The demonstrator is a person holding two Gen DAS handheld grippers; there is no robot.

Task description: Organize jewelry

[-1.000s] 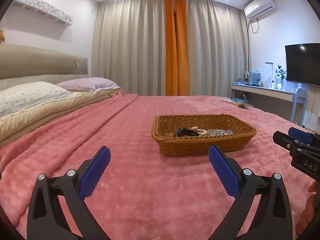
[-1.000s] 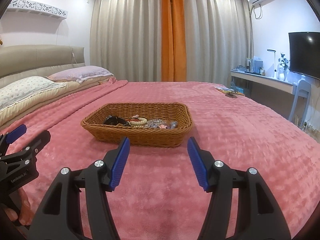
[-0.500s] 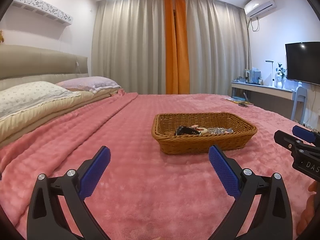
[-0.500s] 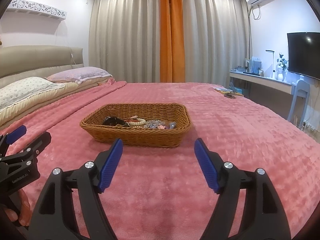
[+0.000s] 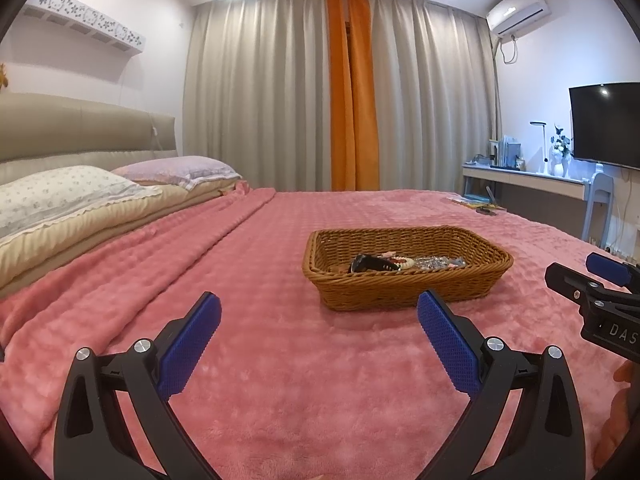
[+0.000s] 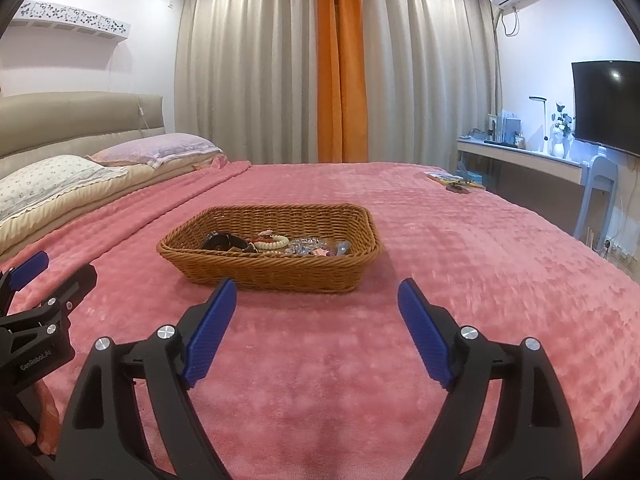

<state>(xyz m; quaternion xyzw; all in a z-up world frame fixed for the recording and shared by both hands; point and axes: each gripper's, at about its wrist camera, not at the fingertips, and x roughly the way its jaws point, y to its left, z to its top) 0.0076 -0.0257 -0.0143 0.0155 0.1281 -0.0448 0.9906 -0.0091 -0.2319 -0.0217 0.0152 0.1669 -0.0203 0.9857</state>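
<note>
Wicker basket (image 6: 276,268): one, rectangular, brown woven, sitting on the pink blanket (image 6: 460,280) that covers the bed, roughly mid-bed. Low walls, open top.

Contents, all gathered toward the near half of the basket floor:
- Black item (image 6: 224,241), glossy and curved, at the left of the pile (type not clear from either view).
- Cream beaded bracelet (image 6: 273,244), just right of the black item and touching it.
- Silvery jewelry cluster (image 6: 306,246), tangled, individual pieces too small to separate.
- Small pink piece (image 6: 320,253) and a pale blue piece (image 6: 343,246) at the right end of the pile.
The far half of the basket floor shows bare weave.

Left gripper (image 5: 318,312): blue pads spread wide apart, nothing between them, held above the blanket with the basket ahead and to its right.

Right gripper (image 6: 316,300): likewise released, pads wide, empty, aimed almost straight at the basket's near wall and not touching it.

Surroundings: two pillows (image 6: 60,178) at the headboard on the left; grey curtains (image 6: 248,72) with an orange panel (image 6: 340,76) at the centre; a desk (image 6: 520,160) and a wall-mounted television (image 6: 606,106) on the right; a few small items (image 6: 456,182) on the blanket's far right corner.
</note>
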